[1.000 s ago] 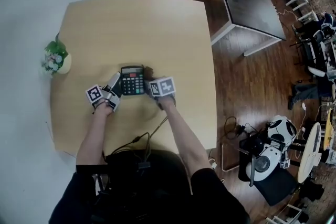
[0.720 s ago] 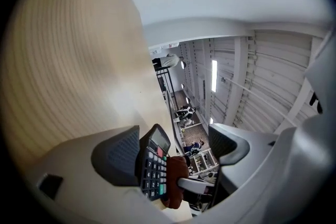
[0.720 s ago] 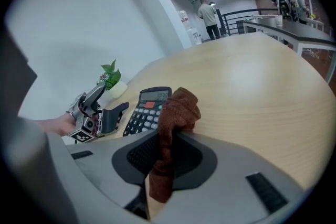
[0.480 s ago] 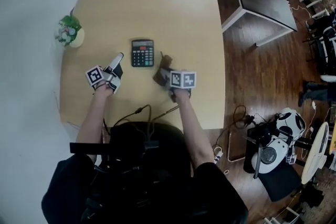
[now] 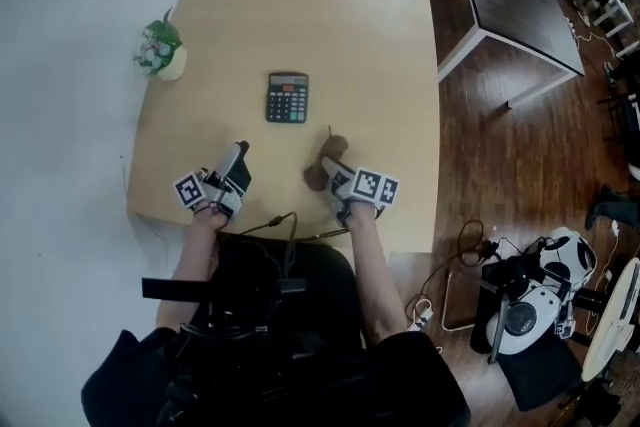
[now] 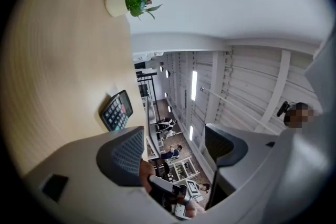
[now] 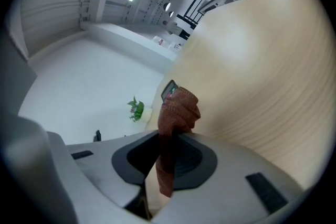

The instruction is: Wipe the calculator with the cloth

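Desk (image 5: 330,25): light wood, mostly bare. Both tools sit over its near edge, close to the person's body.

Calculator (image 5: 287,98): flat, keys up, well ahead of both tools and roughly midway between their lines. Nothing touches it. We judge that no wiping contact is on at this moment.

Right tool (image 7: 168,157): jaws clamped on the brown cloth (image 7: 176,113), which is pinched low so a bunched wad stands out past the tips. That leaves a soft pad free to rub with.

Left tool (image 6: 173,149): jaws apart and closing, with nothing between them. The calculator lies ahead of it and off to its left. We take this as the steadying hand, standing free.

Potted plant (image 5: 160,50): far beyond the left tool, by the desk's edge and clear of the work.

Hard to read:
- From the right tool's view the cloth wad covers most of the calculator, and only a corner shows.
- From above, the right tool's jaws are lost under its marker cube and the cloth.
- The keys are too small to judge clean or dirty.
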`<control>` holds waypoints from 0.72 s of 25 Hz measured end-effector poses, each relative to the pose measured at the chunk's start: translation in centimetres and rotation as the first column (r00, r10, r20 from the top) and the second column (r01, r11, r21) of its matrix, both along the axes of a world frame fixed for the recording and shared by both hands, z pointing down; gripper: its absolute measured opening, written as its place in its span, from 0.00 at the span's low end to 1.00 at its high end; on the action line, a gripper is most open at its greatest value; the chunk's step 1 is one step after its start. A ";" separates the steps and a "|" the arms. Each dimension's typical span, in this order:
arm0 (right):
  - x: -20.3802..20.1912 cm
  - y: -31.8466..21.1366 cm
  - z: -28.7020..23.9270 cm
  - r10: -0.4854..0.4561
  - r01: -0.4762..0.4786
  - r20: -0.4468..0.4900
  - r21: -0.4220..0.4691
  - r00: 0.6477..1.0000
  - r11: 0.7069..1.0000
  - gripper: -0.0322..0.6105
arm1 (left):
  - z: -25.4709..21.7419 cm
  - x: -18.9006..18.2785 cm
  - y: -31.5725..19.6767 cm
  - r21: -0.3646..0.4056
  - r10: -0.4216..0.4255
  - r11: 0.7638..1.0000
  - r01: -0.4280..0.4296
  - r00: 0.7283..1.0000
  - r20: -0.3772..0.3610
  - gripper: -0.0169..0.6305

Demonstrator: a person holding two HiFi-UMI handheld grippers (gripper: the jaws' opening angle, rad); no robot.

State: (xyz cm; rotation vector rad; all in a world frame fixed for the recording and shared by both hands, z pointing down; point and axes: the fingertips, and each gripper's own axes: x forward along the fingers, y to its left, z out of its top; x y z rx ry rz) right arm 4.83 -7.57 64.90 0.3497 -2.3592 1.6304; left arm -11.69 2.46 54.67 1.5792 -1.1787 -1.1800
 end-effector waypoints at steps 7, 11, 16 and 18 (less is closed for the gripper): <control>-0.8 1.5 -9.5 0.111 -0.059 0.411 -0.137 0.905 0.989 0.15 | -10.9 2.1 4.3 0.280 0.024 0.959 -0.046 0.996 0.082 0.43; 0.2 1.9 -14.3 0.174 -0.112 0.541 -0.147 0.823 0.983 0.15 | -15.4 1.7 4.5 0.443 0.059 0.893 -0.072 0.997 0.043 0.29; 1.0 6.2 -17.2 0.162 -0.126 0.564 -0.103 0.809 0.987 0.15 | -18.5 3.0 6.9 0.521 0.126 0.845 -0.125 0.991 0.032 0.26; 0.9 8.0 -18.5 0.143 -0.132 0.570 -0.061 0.809 0.989 0.15 | -19.2 3.3 8.6 0.540 0.145 0.830 -0.141 0.989 0.034 0.26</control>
